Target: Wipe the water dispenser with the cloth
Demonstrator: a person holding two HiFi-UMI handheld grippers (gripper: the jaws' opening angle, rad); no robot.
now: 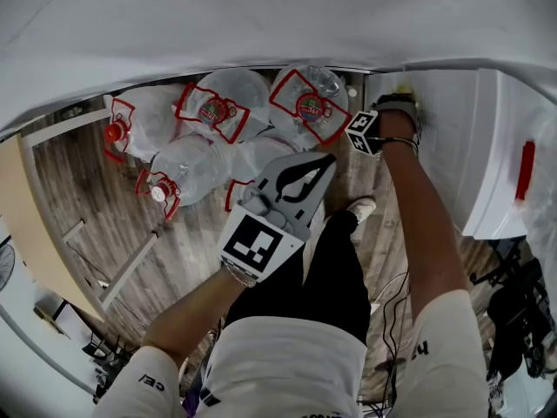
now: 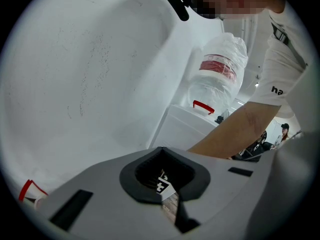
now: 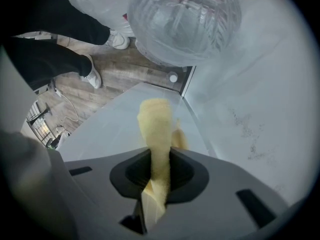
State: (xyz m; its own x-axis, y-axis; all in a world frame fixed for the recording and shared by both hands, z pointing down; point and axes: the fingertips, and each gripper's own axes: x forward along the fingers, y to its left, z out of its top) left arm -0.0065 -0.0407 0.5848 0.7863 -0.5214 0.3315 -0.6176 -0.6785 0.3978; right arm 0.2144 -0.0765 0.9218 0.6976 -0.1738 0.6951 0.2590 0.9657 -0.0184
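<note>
Starting with the yellow cloth (image 3: pixel 156 134): it's pinched tight in the fingers of the right gripper (image 3: pixel 159 170), with a folded wad sticking out past the tips. That wad sits against the white water dispenser (image 1: pixel 470 103), right up at the edge where its flat panel meets the speckled white wall (image 3: pixel 250 99). So it's pretty much jammed in the corner seam, with hardly any room on the wall side. Away from the wall, the panel runs on plain and open towards the floor.

From the head view, the right arm reaches straight out to the dispenser's near-left corner. There's a red strip (image 1: pixel 525 168) further right on the dispenser body, well apart from the cloth.

The left gripper (image 1: pixel 306 175) hangs in mid-air over the person's black trousers (image 1: pixel 335 268). Its fingers are closed together at the tips with nothing between them, and it's touching nothing. It's near the right arm but clearly apart from it.

The floor side is cramped. A bunch of big water jugs (image 1: pixel 218 103) with red labels lie packed together just left of the dispenser. One white shoe (image 1: pixel 361 205) is planted between the jugs and the dispenser. Bare wooden floor (image 1: pixel 104 190) shows further left of the jugs.

The left gripper view also shows a plastic-wrapped bottle (image 2: pixel 220 69) sitting upright on top of the dispenser.
</note>
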